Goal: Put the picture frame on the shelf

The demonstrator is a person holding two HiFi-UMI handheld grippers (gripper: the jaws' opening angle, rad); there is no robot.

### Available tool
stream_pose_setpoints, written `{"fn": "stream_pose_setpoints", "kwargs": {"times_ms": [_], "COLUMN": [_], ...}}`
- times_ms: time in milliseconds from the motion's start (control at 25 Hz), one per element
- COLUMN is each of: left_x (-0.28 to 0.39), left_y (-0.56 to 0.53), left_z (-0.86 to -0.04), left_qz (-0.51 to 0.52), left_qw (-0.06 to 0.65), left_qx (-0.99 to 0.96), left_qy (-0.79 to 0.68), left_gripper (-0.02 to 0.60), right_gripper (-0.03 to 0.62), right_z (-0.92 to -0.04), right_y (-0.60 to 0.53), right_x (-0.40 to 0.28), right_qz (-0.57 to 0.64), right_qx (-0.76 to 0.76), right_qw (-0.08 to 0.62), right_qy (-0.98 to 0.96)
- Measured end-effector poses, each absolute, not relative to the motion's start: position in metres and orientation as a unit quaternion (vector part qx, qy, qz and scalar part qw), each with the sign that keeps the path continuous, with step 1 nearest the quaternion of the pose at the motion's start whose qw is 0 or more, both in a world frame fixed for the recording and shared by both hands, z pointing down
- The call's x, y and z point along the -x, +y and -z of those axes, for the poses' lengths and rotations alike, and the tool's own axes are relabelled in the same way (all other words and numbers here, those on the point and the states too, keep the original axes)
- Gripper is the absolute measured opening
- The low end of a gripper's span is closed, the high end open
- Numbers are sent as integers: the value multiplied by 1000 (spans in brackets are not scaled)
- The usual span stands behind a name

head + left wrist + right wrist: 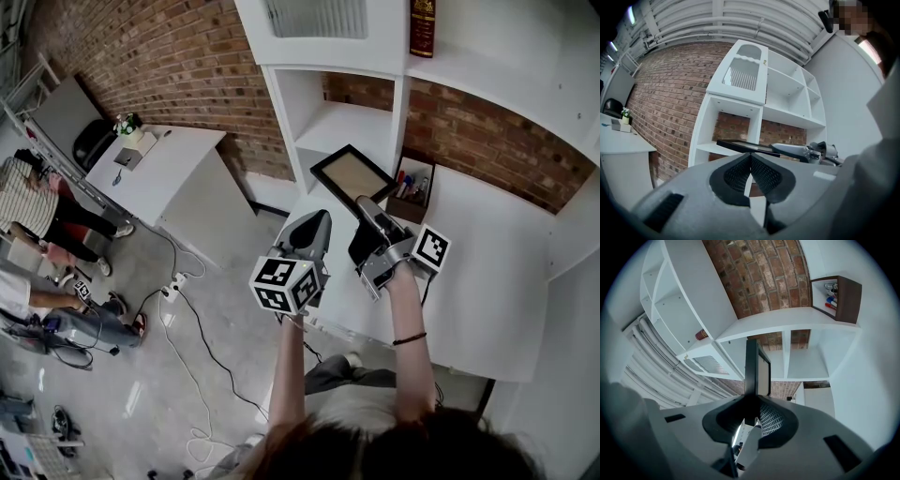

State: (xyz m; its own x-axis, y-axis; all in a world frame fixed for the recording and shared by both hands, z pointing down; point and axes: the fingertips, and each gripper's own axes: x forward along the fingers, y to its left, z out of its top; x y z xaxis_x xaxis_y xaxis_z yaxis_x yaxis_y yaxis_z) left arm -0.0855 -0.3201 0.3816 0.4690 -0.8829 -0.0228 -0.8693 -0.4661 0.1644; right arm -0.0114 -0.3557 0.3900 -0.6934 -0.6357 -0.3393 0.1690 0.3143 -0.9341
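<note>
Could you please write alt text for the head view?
The right hand-held gripper grips a black-edged rectangular picture frame near a white shelf unit against a red brick wall. The left hand-held gripper, shut and empty, is alongside.

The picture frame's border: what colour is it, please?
Black; the frame shows best in head view.

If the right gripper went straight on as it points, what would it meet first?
The right gripper holds the picture frame out front, toward an open compartment of the white shelf; likely the brick wall behind comes first. Depth unclear.
</note>
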Motion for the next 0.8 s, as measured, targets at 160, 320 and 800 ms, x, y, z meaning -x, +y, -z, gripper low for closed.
{"fn": "stream_pose_setpoints", "kwargs": {"times_ms": [160, 320, 800], "left_x": [90, 95, 116], "left_y": [-328, -335, -366], "left_z": [-381, -382, -386], "left_qz": [51, 48, 43], "left_qw": [65, 65, 74], "left_qx": [-854, -853, -859], "left_qy": [-514, -516, -505], "left_gripper": [11, 11, 11], "right_gripper": [72, 72, 72], "right_z": [-390, -389, -395], "right_y": [-365, -375, -408], "right_x": [14, 17, 31], "right_qz": [565, 567, 569], "right_qx": [161, 157, 176], "right_qw": [357, 361, 373], "right_qy": [726, 724, 712]}}
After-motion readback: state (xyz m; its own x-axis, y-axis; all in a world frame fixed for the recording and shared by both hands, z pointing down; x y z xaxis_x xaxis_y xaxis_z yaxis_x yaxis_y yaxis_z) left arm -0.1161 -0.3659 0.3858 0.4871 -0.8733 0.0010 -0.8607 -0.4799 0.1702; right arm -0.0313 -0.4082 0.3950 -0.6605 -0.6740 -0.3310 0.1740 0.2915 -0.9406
